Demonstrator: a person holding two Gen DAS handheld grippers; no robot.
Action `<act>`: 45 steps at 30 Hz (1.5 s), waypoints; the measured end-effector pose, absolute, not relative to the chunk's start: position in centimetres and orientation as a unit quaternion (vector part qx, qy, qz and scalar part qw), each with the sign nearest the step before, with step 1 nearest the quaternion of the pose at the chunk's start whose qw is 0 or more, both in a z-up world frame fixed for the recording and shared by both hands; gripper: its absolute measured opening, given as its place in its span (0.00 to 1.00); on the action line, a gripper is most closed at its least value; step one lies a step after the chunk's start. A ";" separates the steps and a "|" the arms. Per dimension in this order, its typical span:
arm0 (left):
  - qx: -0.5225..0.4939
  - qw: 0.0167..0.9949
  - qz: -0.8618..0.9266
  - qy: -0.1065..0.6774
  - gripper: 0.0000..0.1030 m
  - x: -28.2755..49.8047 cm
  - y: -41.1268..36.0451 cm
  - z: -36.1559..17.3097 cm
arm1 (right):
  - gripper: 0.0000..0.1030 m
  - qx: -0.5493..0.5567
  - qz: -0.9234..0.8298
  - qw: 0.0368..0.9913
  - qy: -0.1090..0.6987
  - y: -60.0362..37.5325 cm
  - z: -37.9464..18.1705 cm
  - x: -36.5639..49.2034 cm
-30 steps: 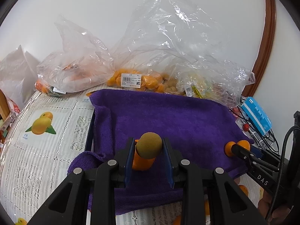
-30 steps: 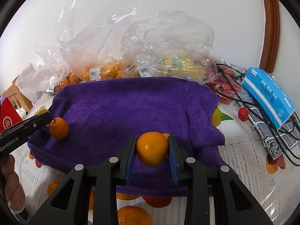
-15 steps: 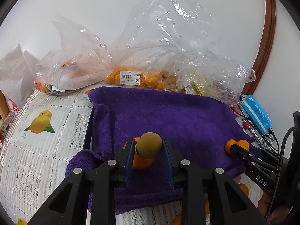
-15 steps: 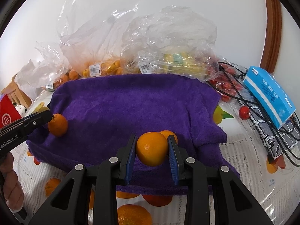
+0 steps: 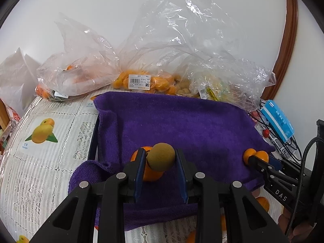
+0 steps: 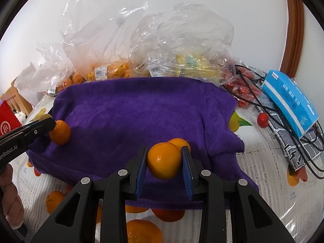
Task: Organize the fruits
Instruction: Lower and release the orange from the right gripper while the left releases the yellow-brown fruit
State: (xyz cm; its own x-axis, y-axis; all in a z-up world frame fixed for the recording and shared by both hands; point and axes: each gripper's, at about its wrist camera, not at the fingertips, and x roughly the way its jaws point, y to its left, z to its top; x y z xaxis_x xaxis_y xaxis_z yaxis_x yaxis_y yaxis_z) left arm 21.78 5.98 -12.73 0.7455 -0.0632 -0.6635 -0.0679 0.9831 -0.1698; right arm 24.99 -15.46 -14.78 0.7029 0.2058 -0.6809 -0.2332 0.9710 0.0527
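Observation:
In the left wrist view my left gripper (image 5: 160, 156) is shut on a brown kiwi (image 5: 161, 157), held just above the purple towel (image 5: 182, 121). An orange (image 5: 150, 175) lies on the towel right under the kiwi. In the right wrist view my right gripper (image 6: 164, 154) is shut on an orange (image 6: 164, 161) over the towel's (image 6: 131, 111) near edge. A second orange (image 6: 180, 141) rests on the towel just behind it. Each view shows the other gripper from the side: the right gripper (image 5: 256, 159) at the towel's right edge, the left gripper (image 6: 47, 122) beside the orange (image 6: 60, 132) at its left.
Clear plastic bags of fruit (image 5: 141, 81) (image 6: 182, 64) line the wall behind the towel. A blue tissue box (image 6: 289, 99), black cables (image 6: 263, 105) and a small red tomato (image 6: 262, 119) lie to the right. The tablecloth (image 5: 50, 141) has printed fruit pictures.

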 end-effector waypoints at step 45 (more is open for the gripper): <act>-0.088 0.928 -0.034 0.359 0.40 21.1 5.2 -12.3 | 0.33 -0.023 0.119 0.927 0.355 -15.5 -14.2 24.4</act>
